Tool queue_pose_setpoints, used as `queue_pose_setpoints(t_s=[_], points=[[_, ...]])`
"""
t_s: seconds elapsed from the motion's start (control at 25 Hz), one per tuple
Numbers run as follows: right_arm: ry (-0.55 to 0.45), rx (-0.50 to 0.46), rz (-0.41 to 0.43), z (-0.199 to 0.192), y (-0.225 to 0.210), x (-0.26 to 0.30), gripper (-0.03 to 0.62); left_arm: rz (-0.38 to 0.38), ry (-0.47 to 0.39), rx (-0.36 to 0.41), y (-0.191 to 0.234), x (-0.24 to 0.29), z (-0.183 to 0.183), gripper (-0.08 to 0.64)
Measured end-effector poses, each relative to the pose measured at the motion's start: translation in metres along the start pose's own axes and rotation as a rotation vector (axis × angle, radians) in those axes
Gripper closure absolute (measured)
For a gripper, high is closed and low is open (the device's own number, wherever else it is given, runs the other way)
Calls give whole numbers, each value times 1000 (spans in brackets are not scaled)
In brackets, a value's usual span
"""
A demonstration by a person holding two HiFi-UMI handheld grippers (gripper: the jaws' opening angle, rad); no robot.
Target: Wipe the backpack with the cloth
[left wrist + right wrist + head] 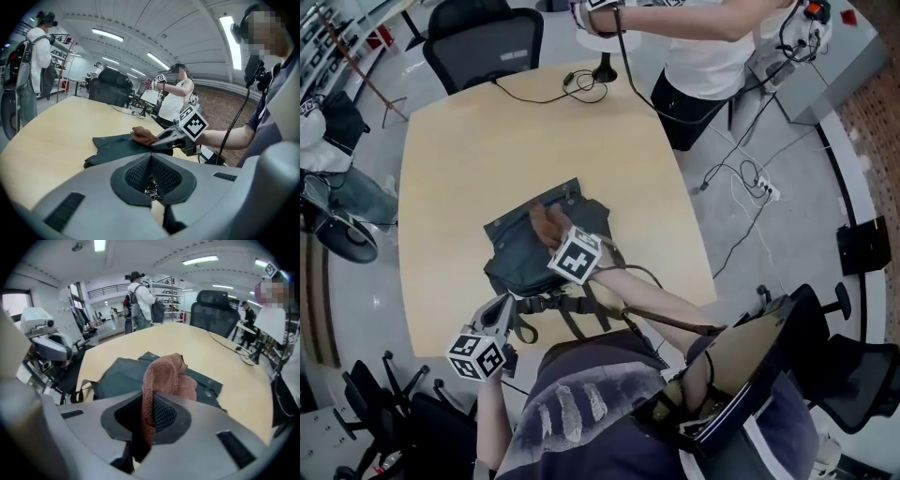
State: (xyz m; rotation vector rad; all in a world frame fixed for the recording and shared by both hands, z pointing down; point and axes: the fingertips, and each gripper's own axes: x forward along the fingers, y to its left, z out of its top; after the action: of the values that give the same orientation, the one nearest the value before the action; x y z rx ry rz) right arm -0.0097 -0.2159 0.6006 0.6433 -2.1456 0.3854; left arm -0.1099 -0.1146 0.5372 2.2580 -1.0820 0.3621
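Note:
A dark grey-green backpack (pixel 525 255) lies flat on the light wooden table (pixel 487 150), its straps (pixel 572 309) trailing toward the near edge. A brown cloth (pixel 546 225) rests bunched on top of it. My right gripper (pixel 553 234) is shut on the cloth (pixel 165 376) and holds it against the backpack (pixel 122 376). My left gripper (pixel 504 307) sits at the near table edge by the straps; its jaws are closed with a patterned strap piece (pixel 152 191) between them. From the left gripper view, the right gripper (pixel 161 140) presses the cloth (pixel 143 136) onto the backpack (pixel 117 147).
Another person (pixel 703 47) stands at the table's far end, holding grippers. A black cable (pixel 553 92) and a small black stand (pixel 606 67) lie at the far edge. Office chairs (pixel 483 42) ring the table. Cables and a power strip (pixel 766 190) lie on the floor to the right.

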Motion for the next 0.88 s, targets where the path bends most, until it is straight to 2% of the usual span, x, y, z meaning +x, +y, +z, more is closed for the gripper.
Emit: queue_pose_setpoints(t_s=[0.04, 0.12, 0.2, 0.36, 0.52, 0.6, 0.64, 0.8, 0.88], points=[[-3, -42, 40, 2, 19, 2, 555, 16, -7, -8, -3, -4, -3, 554], [6, -159, 67, 5, 43, 1, 555, 50, -19, -27, -10, -12, -11, 554], [0, -212, 100, 9, 57, -1, 555, 85, -27, -51, -14, -22, -21, 554], [-36, -64, 338, 22, 96, -3, 555, 136, -35, -105, -18, -36, -45, 554], [-74, 30, 460, 35, 127, -7, 555, 134, -37, -120, -27, -42, -59, 554], [-122, 137, 545, 44, 142, -14, 555, 114, -38, -110, -32, -44, -61, 554], [-163, 221, 599, 51, 146, -20, 555, 97, -39, -99, -33, -44, -60, 554], [-423, 648, 812, 88, 137, -62, 555, 41, -58, -40, -31, -57, -53, 554], [-521, 727, 830, 92, 133, -84, 555, 22, -68, -23, -28, -69, -55, 554]])
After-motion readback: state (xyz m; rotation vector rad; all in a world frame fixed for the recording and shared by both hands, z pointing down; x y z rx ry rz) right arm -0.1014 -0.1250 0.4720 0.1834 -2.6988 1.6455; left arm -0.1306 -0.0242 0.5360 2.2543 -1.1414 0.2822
